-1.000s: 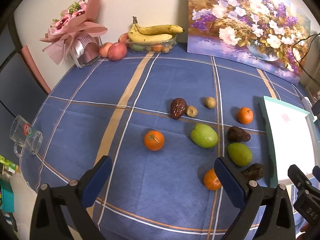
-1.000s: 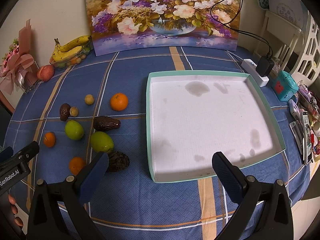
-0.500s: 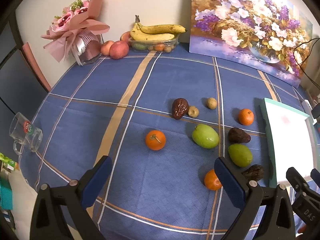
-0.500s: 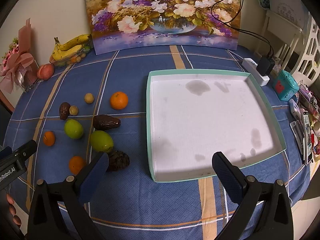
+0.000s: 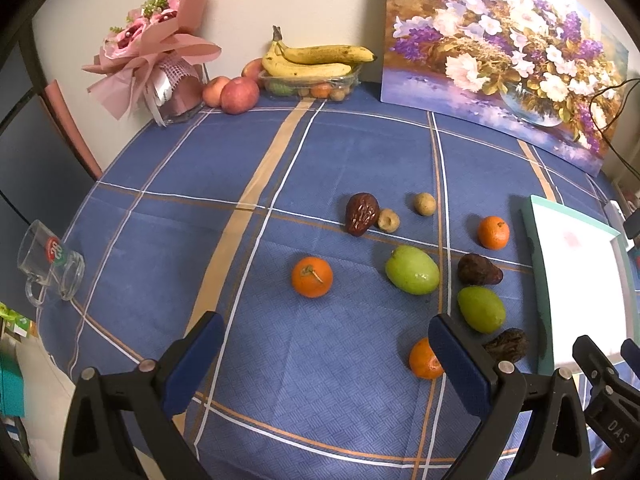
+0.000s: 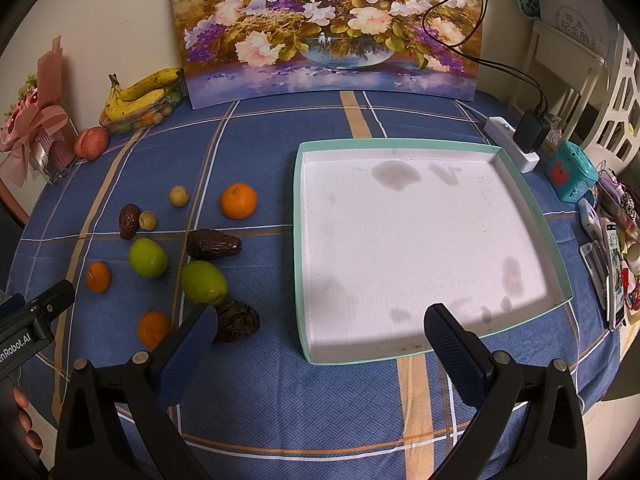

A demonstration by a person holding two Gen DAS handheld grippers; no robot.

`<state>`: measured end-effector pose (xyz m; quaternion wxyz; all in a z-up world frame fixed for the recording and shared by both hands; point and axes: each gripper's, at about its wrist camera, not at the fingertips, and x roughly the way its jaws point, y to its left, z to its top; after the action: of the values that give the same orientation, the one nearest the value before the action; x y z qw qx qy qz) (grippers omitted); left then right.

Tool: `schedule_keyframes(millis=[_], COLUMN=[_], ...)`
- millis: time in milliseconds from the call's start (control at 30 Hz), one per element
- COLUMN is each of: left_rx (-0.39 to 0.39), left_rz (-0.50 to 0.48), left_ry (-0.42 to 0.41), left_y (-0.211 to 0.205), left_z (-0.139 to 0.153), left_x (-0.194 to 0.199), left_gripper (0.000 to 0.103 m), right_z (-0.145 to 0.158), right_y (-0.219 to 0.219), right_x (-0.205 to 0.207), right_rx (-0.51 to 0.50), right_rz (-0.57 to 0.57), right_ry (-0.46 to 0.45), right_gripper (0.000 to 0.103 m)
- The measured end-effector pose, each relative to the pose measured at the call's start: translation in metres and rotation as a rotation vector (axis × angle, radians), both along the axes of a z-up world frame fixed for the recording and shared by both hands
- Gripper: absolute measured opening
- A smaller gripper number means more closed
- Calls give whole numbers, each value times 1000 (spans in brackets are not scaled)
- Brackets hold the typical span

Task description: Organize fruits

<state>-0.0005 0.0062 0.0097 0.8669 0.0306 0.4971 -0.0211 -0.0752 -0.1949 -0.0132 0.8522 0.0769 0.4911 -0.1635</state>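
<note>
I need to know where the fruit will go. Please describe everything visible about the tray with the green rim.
The tray is a shallow square box, seemingly cardboard, with a mint-green rim and low walls. Its white floor shows several grey stains and holds no fruit. It lies flat on the blue checked tablecloth, right of the scattered fruit, touching none.

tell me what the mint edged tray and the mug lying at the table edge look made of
Tray: probably cardboard or paperboard, a matte white inside with grey-brown blotches that look soaked in, and thin mint green walls. Mug: clear glass, or possibly clear plastic; the tablecloth shows through it, and it has a transparent handle and a printed red and green badge.
</note>
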Motion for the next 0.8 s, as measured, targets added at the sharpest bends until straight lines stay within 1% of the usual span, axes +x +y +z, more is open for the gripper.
schedule_keyframes(millis=[333,433,600,700,800], left_rx=[-2,-16,-77,-141,-161], left_rz=[1,-1,1,3,0], left_ry=[5,8,9,7,2], left_y=[1,2,7,13,14], left_z=[-1,-1,0,1,1], left_x=[0,1,3,7,12], left_gripper=[103,103,103,103,103], right_z=[0,0,-2,0,4], right_y=[1,1,3,5,9], right_x=[1,1,2,4,5], right_rx=[1,1,5,11,20], right_rz=[1,3,10,28,59], right_ry=[3,4,9,5,-18], right_gripper=[103,103,103,103,103])
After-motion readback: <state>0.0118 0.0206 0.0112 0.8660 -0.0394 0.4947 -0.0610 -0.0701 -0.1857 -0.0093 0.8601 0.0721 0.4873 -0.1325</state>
